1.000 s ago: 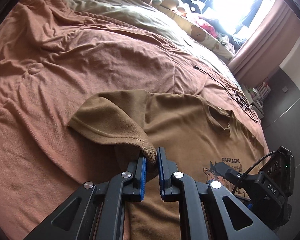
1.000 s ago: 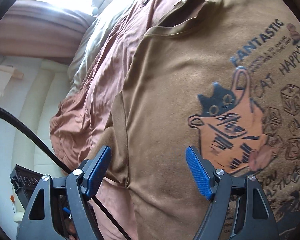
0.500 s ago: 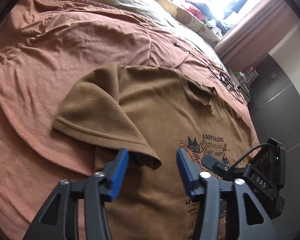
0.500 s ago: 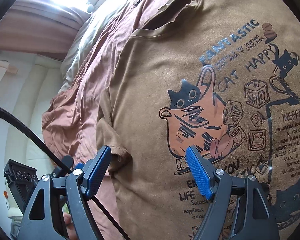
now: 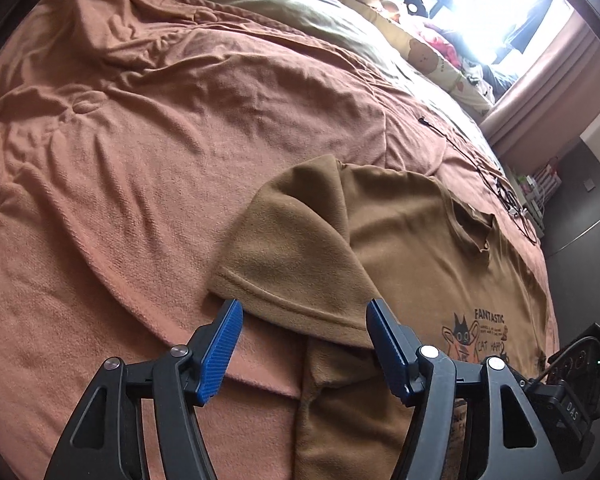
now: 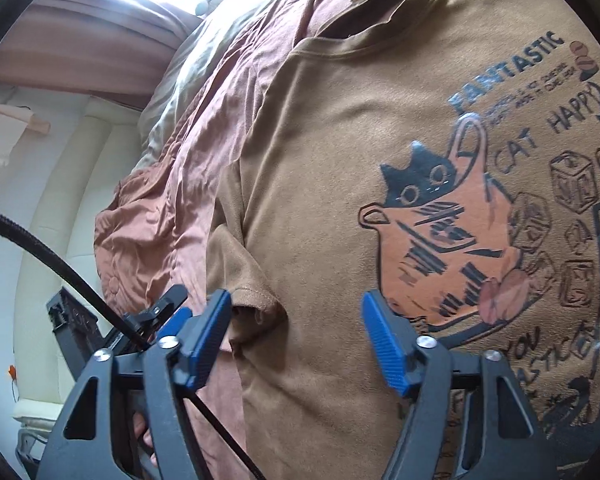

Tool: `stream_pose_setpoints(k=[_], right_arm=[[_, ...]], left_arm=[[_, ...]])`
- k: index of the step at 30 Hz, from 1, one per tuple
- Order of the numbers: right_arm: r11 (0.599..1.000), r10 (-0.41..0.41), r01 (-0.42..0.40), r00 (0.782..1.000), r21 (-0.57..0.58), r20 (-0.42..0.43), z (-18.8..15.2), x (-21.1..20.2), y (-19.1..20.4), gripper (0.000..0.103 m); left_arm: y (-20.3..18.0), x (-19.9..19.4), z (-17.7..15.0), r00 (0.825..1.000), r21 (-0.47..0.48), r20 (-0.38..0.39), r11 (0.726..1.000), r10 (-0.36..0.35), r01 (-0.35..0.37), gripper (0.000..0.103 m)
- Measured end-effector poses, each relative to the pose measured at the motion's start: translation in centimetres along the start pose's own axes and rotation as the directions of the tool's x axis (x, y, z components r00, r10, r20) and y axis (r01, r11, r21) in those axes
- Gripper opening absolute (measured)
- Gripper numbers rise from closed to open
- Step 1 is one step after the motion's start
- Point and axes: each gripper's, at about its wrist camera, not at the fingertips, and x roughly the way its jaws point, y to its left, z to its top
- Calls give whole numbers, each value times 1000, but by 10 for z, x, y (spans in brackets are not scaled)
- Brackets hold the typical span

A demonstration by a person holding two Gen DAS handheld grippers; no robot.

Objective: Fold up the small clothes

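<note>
A: Since the earlier frame the left gripper [image 5: 304,344] has let go of the sleeve [image 5: 296,264]. One second ago its jaws pinched the hem; they have just been opening, and now they stand wide with only the hem edge lying between them, not pressed.

B: And the right gripper [image 6: 296,332]?

A: Its jaws have just been closing a little, but they are open too. The other sleeve [image 6: 248,280] lies just beside its left pad; if it touches, I cannot tell, the fabric is in shadow there.

B: Where is the T-shirt [image 5: 412,236]?

A: It lies flat on the bed, print side up, on the pinkish-brown blanket [image 5: 160,152]. In the left wrist view its sleeve is folded inward over the chest part. In the right wrist view the cat print [image 6: 440,232] with the word FANTASTIC is beyond the jaws.

B: Anything else?

A: A thin black cable [image 5: 488,172] lies on the blanket beyond the collar, and pillows [image 5: 432,56] are near the window.
</note>
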Motion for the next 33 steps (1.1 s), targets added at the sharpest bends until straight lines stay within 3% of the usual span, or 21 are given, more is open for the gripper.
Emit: stream_pose_setpoints(k=[9, 12, 13, 15, 16, 19, 23, 27, 30, 31, 33], right_arm=[[997, 2, -4, 999, -72, -39, -4, 32, 15, 46], [996, 8, -11, 999, -83, -40, -5, 40, 16, 26], [997, 29, -31, 999, -72, -40, -4, 43, 13, 15], [997, 43, -45, 998, -64, -35, -6, 44, 8, 7], [997, 44, -46, 999, -69, -27, -7, 43, 8, 4], [994, 75, -76, 997, -78, -15, -11, 36, 9, 4], [991, 94, -95, 995, -89, -18, -16, 26, 8, 4], [993, 59, -62, 998, -105, -32, -21, 16, 5, 4], [997, 59, -60, 998, -53, -27, -24, 3, -5, 6], [998, 47, -48, 999, -47, -23, -25, -1, -8, 9], [999, 33, -34, 999, -32, -9, -26, -12, -12, 26]], left_arm=[[24, 33, 20, 993, 17, 6, 993, 117, -117, 50], [32, 43, 17, 990, 7, -15, 990, 141, -141, 48], [33, 46, 16, 989, 6, -23, 989, 148, -148, 42], [33, 46, 14, 984, 16, -13, 984, 179, -178, 24], [34, 46, 15, 985, 14, -23, 986, 168, -168, 5], [34, 39, 20, 995, -26, -36, 995, 92, -93, 4], [9, 17, 29, 999, 19, 15, 999, 47, -47, 4], [-20, 1, 35, 998, 77, 51, 996, 30, -34, 4], [-39, -5, 40, 999, 96, 54, 995, -5, 0, 3], [-48, -6, 40, 998, 109, 55, 994, -15, 9, 3], [-62, -8, 42, 998, 135, 55, 990, -33, 25, 3]])
